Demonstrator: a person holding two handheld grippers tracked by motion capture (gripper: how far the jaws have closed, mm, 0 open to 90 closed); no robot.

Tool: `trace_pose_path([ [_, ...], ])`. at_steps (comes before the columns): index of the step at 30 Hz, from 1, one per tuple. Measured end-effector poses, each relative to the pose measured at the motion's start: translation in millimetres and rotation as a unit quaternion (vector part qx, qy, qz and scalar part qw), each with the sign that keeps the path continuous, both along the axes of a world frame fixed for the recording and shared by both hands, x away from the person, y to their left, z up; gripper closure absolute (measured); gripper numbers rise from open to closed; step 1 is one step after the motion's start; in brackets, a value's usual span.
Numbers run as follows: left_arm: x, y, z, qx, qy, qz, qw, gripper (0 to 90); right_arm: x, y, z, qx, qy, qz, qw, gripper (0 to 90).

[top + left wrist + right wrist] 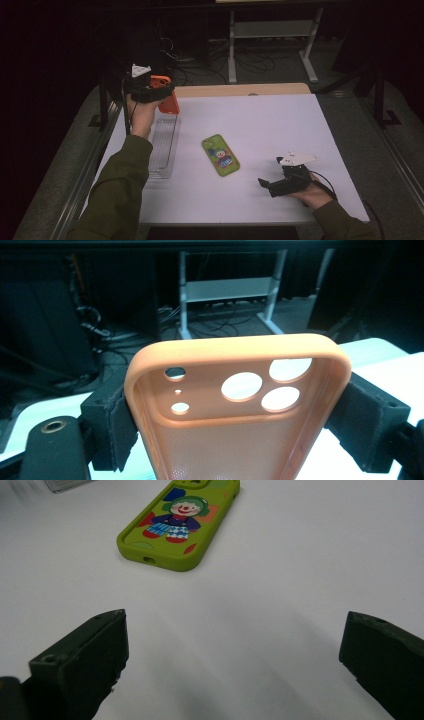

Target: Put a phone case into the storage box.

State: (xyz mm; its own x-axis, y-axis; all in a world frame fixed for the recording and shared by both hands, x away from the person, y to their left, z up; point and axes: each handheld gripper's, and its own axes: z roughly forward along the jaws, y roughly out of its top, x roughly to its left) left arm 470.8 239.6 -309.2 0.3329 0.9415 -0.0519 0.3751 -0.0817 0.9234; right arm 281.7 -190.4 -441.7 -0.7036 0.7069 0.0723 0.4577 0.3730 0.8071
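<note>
An orange phone case (170,102) hangs upright over the far left of the white table (280,125), with my left gripper (156,91) shut on it. In the left gripper view both black pads press the sides of the orange phone case (240,352), its camera cut-outs facing me, and the left gripper (235,422) spans its width. A green phone case (220,155) with a clown picture lies flat mid-table. My right gripper (270,173) rests near the front right, open and holding nothing. In the right gripper view the green phone case (180,522) lies well ahead of the right gripper (235,650).
A clear plastic tray (162,145) lies along the table's left side, below the held case. A wooden strip (240,90) runs along the far edge. Behind the table stand a metal shelf frame (270,30) and cables on the dark floor.
</note>
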Motion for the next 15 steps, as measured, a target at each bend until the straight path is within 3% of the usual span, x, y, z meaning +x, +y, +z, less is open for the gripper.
trace_pose_path([
  [5, 9.0, 2.2, -9.9, 0.025, 0.013, 0.026, 0.9993, 16.4, -0.2, -0.6, 0.6, 0.003, 0.002, -0.001, 1.0, 0.0],
  [10, 18.6, 5.2, -21.7, 0.036, 0.032, 0.046, 0.9978, 16.4, 0.4, -1.2, 1.0, 0.006, 0.0, 0.0, 1.0, 0.0],
  [15, 24.9, 2.5, -32.1, 0.033, 0.045, 0.055, 0.9969, 16.3, 0.1, -1.7, 1.5, 0.007, -0.004, 0.001, 1.0, 0.0],
])
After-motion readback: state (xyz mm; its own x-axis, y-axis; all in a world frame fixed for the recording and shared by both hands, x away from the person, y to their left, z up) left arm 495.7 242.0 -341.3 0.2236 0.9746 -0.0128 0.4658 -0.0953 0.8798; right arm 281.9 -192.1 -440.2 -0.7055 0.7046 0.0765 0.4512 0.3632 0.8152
